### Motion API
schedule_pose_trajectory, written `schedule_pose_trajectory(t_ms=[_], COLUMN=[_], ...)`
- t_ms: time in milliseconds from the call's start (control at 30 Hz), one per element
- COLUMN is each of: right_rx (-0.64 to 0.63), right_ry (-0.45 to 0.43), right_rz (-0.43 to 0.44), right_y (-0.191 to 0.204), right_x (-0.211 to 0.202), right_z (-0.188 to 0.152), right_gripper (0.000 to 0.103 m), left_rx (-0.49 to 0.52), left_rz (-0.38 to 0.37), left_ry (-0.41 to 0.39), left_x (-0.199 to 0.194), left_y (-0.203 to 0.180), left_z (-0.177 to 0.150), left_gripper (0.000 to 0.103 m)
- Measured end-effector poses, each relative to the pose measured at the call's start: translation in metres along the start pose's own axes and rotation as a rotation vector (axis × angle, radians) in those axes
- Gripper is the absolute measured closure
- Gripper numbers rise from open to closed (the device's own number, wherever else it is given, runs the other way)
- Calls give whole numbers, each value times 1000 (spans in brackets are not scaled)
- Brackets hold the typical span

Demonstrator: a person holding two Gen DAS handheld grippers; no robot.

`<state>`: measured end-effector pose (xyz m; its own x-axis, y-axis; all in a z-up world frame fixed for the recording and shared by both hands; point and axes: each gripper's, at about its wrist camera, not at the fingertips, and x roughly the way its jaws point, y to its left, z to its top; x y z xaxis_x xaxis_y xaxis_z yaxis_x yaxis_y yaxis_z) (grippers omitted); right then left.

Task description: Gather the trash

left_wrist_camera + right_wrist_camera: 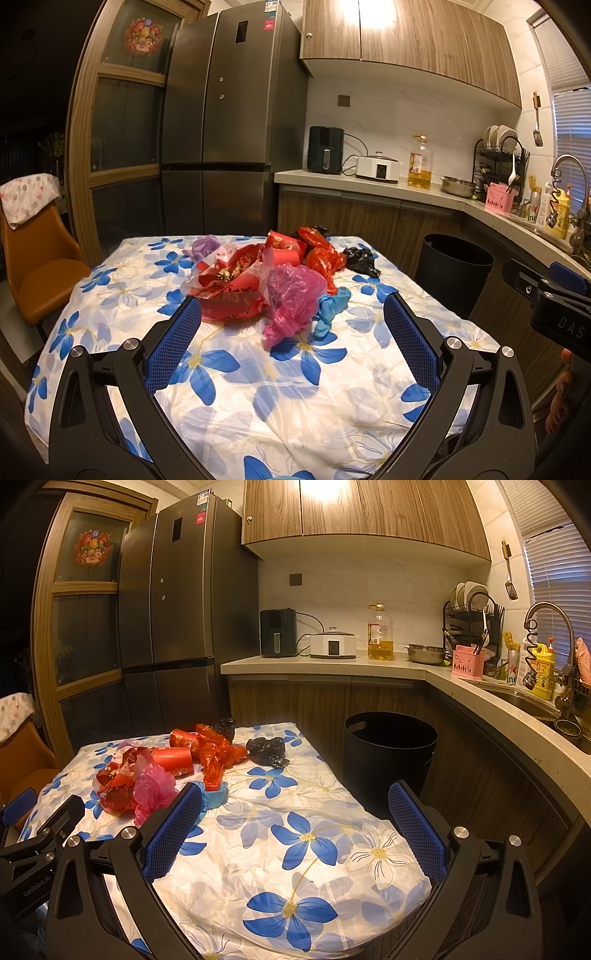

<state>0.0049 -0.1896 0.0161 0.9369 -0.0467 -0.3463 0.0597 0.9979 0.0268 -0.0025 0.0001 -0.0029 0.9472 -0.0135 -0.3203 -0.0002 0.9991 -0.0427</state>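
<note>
Both grippers, left & right, spread wide, empty, near trash pile on table; bin beside table.

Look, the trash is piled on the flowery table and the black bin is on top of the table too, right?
Not quite. The trash is piled on the flowery table, but the black bin stands on the floor beside the table, by the counter. The right wrist view shows it best.

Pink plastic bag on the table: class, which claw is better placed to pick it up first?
Left. The left claw is open with the pink plastic bag between its fingers; the right claw faces bare tablecloth.
</note>
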Motion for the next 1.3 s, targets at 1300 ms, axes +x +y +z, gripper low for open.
schedule_pose_trajectory(t_ms=[1300], right_rx=[20], right_ry=[57], right_rz=[56], right_y=[-6], right_x=[50], right_z=[-17], right_gripper=[5], left_rx=[-15], left_rz=[-2], left_ry=[32], left_x=[72], left_y=[-3], left_z=[-18], left_gripper=[11])
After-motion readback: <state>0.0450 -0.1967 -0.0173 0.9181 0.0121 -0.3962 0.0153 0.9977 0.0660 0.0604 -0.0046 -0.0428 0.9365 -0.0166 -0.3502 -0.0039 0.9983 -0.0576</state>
